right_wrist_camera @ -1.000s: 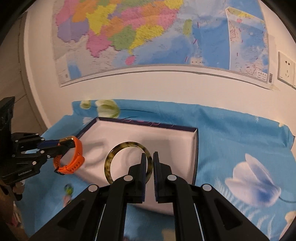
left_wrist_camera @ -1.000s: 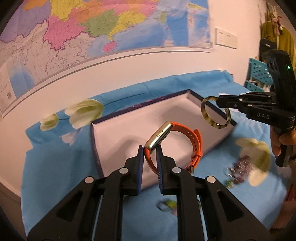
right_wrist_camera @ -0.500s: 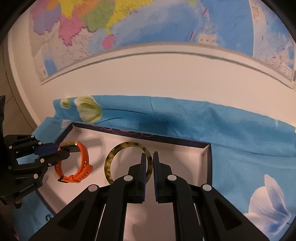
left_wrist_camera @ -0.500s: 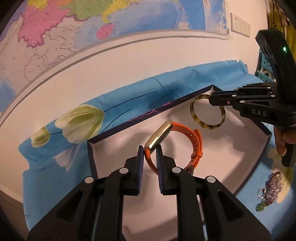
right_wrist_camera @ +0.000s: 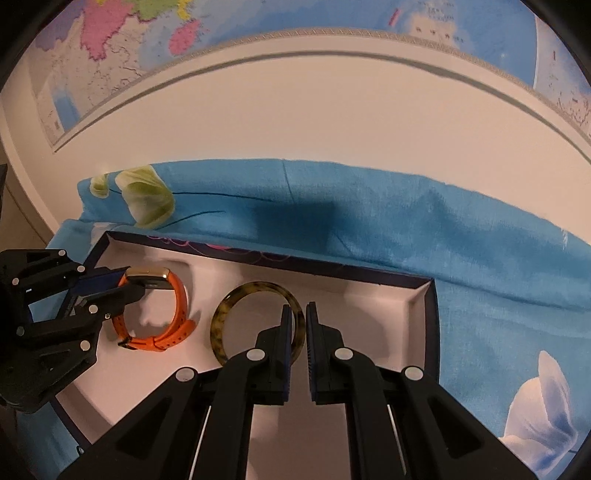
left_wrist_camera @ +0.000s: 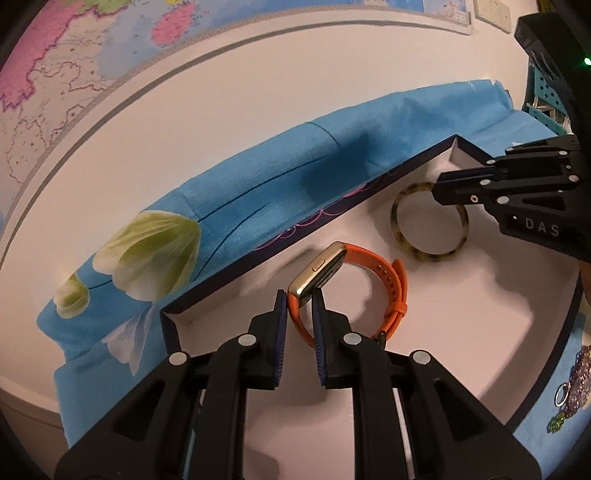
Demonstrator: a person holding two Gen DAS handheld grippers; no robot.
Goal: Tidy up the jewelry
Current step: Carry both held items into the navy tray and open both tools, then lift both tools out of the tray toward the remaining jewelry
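An orange-strapped watch with a gold case (left_wrist_camera: 354, 280) is pinched by its strap in my left gripper (left_wrist_camera: 298, 303), low over the white floor of the dark-rimmed box (left_wrist_camera: 258, 254). It also shows in the right wrist view (right_wrist_camera: 159, 314). My right gripper (right_wrist_camera: 305, 318) is shut on a tortoiseshell bangle (right_wrist_camera: 255, 317), held inside the box to the right of the watch. The bangle also shows in the left wrist view (left_wrist_camera: 424, 221), held by the right gripper (left_wrist_camera: 443, 192). Whether either piece touches the box floor I cannot tell.
The box sits on a blue flowered cloth (right_wrist_camera: 443, 251) against a white wall with a map (right_wrist_camera: 295, 22). A beaded piece with a ring (left_wrist_camera: 572, 380) lies on the cloth outside the box's right rim. A teal basket (left_wrist_camera: 543, 107) stands at the far right.
Both grippers have moved forward and down into the box, carrying the watch and the bangle from above its front edge to low over its floor.
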